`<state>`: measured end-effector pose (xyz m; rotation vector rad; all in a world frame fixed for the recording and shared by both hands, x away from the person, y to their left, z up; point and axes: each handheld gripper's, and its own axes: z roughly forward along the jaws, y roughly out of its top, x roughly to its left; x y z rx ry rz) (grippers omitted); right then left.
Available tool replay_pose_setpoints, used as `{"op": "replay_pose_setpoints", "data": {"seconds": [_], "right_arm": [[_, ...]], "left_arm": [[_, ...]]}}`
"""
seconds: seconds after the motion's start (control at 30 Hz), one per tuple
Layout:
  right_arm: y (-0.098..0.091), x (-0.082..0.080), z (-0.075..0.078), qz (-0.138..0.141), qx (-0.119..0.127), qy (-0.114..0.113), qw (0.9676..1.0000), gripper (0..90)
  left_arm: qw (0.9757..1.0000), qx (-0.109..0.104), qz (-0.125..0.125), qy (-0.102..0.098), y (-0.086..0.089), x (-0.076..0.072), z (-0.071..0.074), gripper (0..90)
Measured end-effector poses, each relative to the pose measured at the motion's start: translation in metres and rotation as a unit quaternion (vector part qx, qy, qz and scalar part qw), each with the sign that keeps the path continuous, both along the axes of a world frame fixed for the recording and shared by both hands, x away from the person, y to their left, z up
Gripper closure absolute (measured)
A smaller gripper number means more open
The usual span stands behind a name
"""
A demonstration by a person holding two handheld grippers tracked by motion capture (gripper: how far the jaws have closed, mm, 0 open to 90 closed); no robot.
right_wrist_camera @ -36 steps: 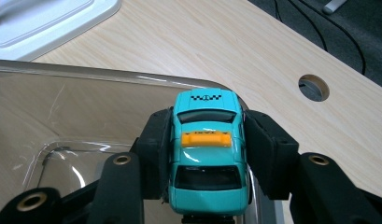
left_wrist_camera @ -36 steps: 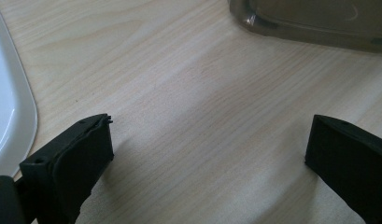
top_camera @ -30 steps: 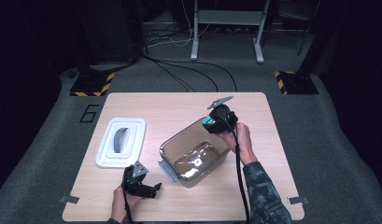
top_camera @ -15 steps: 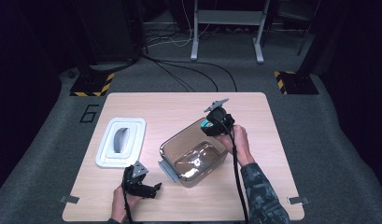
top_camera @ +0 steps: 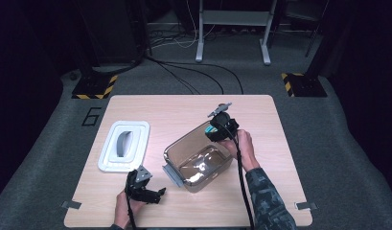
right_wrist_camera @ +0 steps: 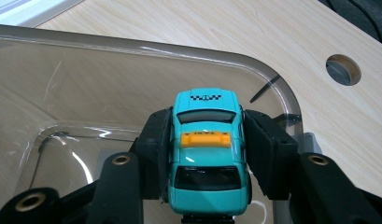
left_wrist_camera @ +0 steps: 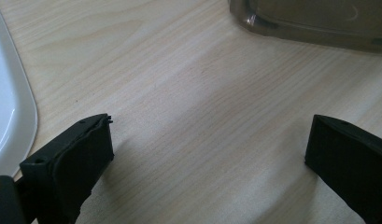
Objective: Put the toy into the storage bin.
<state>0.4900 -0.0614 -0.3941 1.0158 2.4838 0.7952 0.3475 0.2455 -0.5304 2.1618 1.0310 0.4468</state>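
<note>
A teal toy taxi (right_wrist_camera: 206, 154) is clamped between the right gripper's (top_camera: 217, 128) jaws, above the clear container's (top_camera: 184, 155) far rim at mid-desk. The left gripper (top_camera: 153, 195), jaws spread and empty, is held over bare wood by the desk's (top_camera: 184, 108) near edge, beside the white lid (top_camera: 107, 158).

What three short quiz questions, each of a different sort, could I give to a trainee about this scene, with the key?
1. True or false: the right gripper is shut on the turquoise toy taxi.
2. The taxi hangs over which thing? A. white lid B. clear plastic container C. bare wooden table
3. Fill in: the jaws of the left gripper are ___.

Key: 1 true; 2 B; 3 open, with only table between them.
</note>
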Motion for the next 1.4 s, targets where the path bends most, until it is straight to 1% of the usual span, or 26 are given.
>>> {"op": "replay_pose_setpoints", "data": {"seconds": [0.07,0.13,0.17,0.2,0.23,0.27,0.3,0.33,0.4,0.43,0.47,0.5,0.6,0.73,0.77,0.83,0.93,1.0,1.07,1.13,1.2,1.27,1.4], "right_arm": [[0.000,0.000,0.000,0.001,-0.003,0.003,1.0000,52.3],[0.001,0.000,-0.002,-0.001,-0.003,0.001,1.0000,52.3],[0.001,0.000,-0.002,-0.003,-0.007,0.005,1.0000,52.3],[0.001,0.001,-0.003,0.000,-0.010,0.002,0.9999,52.3],[0.003,0.000,-0.003,-0.004,-0.010,0.007,0.9999,52.3],[0.003,0.001,-0.004,0.001,-0.012,0.004,0.9999,52.3],[0.003,0.000,-0.004,0.001,-0.014,0.007,0.9999,52.3],[0.003,0.001,-0.004,0.004,-0.016,0.005,0.9999,52.2],[0.005,0.000,-0.006,0.001,-0.015,0.005,0.9999,52.3],[0.005,0.001,-0.006,0.005,-0.019,0.004,0.9998,52.3],[0.006,0.000,-0.006,0.002,-0.023,0.008,0.9997,52.3],[0.007,0.000,-0.007,0.002,-0.025,0.005,0.9997,52.3],[0.008,0.000,-0.007,0.003,-0.027,0.006,0.9996,52.2],[0.008,0.001,-0.008,0.003,-0.032,0.012,0.9994,51.5],[0.008,0.001,-0.008,0.003,-0.033,0.014,0.9994,49.9],[0.007,0.001,-0.007,0.000,-0.028,0.014,0.9995,41.6],[0.007,-0.001,-0.004,-0.007,-0.022,0.014,0.9996,34.4],[0.006,-0.003,-0.001,0.003,-0.019,0.006,0.9998,29.4],[0.004,-0.006,0.002,0.001,-0.013,0.001,0.9999,24.8],[0.001,-0.009,0.006,0.010,-0.007,-0.008,0.9999,20.9],[-0.002,-0.013,0.010,0.010,0.002,-0.012,0.9999,18.9],[-0.006,-0.017,0.014,0.011,0.011,-0.019,0.9997,15.0],[-0.017,-0.025,0.022,0.007,0.029,-0.031,0.9991,12.3]], "left_arm": [[1.0000,0.000,0.000,0.000,0.000,0.000,0.000,0.7],[1.0000,0.000,0.000,0.000,0.000,0.000,0.000,0.6],[1.0000,0.000,0.000,0.000,0.000,0.000,0.000,0.7],[1.0000,0.000,0.000,0.000,0.000,0.000,0.000,0.7],[1.0000,0.000,0.000,0.000,0.000,0.000,0.000,0.7],[1.0000,-0.001,0.002,-0.002,0.000,0.000,0.000,0.7],[1.0000,-0.001,0.002,-0.002,0.000,0.000,0.000,0.7],[1.0000,-0.001,0.002,-0.002,0.000,0.000,0.000,0.7],[1.0000,-0.001,0.002,-0.002,0.000,0.000,0.000,0.7],[1.0000,-0.001,0.002,-0.002,0.000,0.000,0.000,0.7],[1.0000,-0.001,0.002,-0.002,0.000,0.000,0.000,0.6],[1.0000,-0.001,0.001,-0.002,0.000,0.000,0.000,0.7],[1.0000,-0.001,0.002,-0.002,0.000,0.000,0.000,0.7],[1.0000,-0.001,0.002,-0.002,0.000,0.000,0.000,0.6],[1.0000,-0.002,0.002,-0.002,0.000,0.000,0.000,0.6],[1.0000,-0.001,0.001,-0.002,0.000,0.000,0.000,0.7],[1.0000,-0.001,0.002,-0.002,0.000,0.000,0.000,0.8],[1.0000,0.000,0.000,0.000,0.000,0.000,0.000,0.9],[1.0000,0.000,0.000,0.001,0.000,0.000,0.000,0.9],[1.0000,0.000,0.000,-0.001,0.000,0.000,0.000,0.9],[1.0000,0.000,0.000,-0.001,0.000,0.000,0.000,0.9],[1.0000,-0.001,0.001,-0.002,0.000,0.000,0.000,0.9],[1.0000,0.000,0.000,-0.001,0.000,0.000,0.000,0.9]]}}
